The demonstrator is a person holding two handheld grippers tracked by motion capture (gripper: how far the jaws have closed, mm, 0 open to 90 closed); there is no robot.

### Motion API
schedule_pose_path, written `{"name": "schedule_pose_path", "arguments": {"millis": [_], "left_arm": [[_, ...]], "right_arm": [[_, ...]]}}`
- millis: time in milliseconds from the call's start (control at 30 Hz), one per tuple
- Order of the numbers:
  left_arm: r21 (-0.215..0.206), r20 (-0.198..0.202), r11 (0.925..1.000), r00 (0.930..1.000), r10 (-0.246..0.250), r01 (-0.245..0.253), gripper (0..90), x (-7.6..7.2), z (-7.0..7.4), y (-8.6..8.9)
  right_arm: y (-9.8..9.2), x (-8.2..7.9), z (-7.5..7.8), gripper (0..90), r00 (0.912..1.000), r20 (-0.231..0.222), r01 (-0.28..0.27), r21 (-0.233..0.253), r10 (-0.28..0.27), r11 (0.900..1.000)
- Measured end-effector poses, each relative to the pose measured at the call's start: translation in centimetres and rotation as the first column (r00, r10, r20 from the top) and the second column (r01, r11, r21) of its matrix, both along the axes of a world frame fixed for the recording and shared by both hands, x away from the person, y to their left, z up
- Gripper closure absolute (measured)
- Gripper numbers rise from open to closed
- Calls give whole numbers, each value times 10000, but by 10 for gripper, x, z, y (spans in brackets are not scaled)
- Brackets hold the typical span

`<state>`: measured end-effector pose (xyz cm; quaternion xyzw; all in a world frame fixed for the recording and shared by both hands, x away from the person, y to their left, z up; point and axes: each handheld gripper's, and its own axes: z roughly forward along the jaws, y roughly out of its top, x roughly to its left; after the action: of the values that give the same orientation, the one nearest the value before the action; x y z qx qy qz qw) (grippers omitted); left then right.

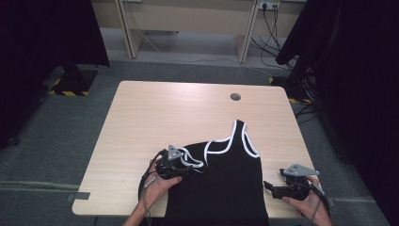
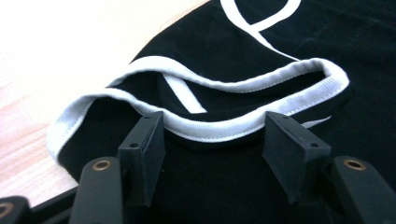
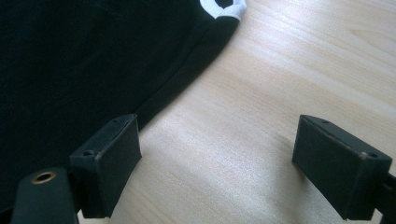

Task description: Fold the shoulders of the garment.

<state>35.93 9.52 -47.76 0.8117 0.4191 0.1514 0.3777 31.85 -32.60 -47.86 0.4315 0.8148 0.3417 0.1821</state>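
My left claw (image 1: 181, 170) and right claw (image 1: 269, 186) are black, brass-screwed behind blocky jaws, topped by grey plates, trailing black cables.

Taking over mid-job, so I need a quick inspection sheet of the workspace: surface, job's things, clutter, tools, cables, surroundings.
Surface: light wood table, round grommet hole.
Job's things: black tank top with white trim, lying flat, hem over the near edge.
Clutter: nothing seen.
Tools: left tool open, at the trimmed armhole; right tool open, beside the top's side edge.
Cables: cable trails from left tool.
Surroundings: grey floor, black curtains, wall cables.
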Motion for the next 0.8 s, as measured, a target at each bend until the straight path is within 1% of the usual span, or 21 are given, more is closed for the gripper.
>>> {"name": "schedule_pose_path", "arguments": {"millis": [33,67,133,167,300,467,500,533,567,633,667,700,733,767,800], "left_arm": [[103,38,9999,10000,-32,31,387,0,0,-1],[103,38,9999,10000,-32,31,388,0,0,-1],[305,211,9995,9998,-67,61,392,1,-1,-2],[320,303,9995,9995,-20,10,391,3,-1,-1],[229,357,9997,9993,80,-88,394,8,-2,0],[125,384,9999,9993,48,-53,394,11,-3,2],[-49,370,10000,9993,60,-58,394,13,-4,4],[-49,370,10000,9993,60,-58,391,13,-4,4],[-246,280,9997,9996,1,6,379,13,-4,7],[-315,287,9995,9996,-70,79,334,13,-4,8],[-359,264,9993,9996,-105,115,297,11,-4,9],[-407,232,9991,9997,-60,69,297,10,-5,9],[-397,208,9992,9998,-45,53,251,8,-4,10],[-467,352,9989,9994,-46,63,213,3,-4,12],[-497,414,9987,9991,-33,54,189,1,-3,14]], "right_arm": [[0,0,0,155,10000,2,-7,-6,7,10000],[0,0,0,155,10000,-7,2,-1,-2,10000],[1,1,0,155,10000,-6,-9,2,9,10000],[1,1,0,155,10000,-18,-6,12,6,10000],[1,2,0,153,10000,12,-69,-6,69,10000],[2,6,0,153,10000,-15,-71,3,71,10000],[2,8,0,152,10000,-28,-55,11,55,10000],[2,8,0,152,10000,-28,-55,11,55,10000],[3,10,0,152,10000,-30,-44,17,44,10000],[4,12,0,151,10000,-44,-23,21,23,10000],[4,12,0,150,10000,-62,-10,25,10,10000],[4,12,0,150,10000,-62,-10,25,10,10000],[4,13,0,150,10000,-33,-35,16,35,10000],[4,14,0,150,10000,-23,-81,13,81,10000],[5,14,0,149,10000,-45,-51,19,51,10000]]}}
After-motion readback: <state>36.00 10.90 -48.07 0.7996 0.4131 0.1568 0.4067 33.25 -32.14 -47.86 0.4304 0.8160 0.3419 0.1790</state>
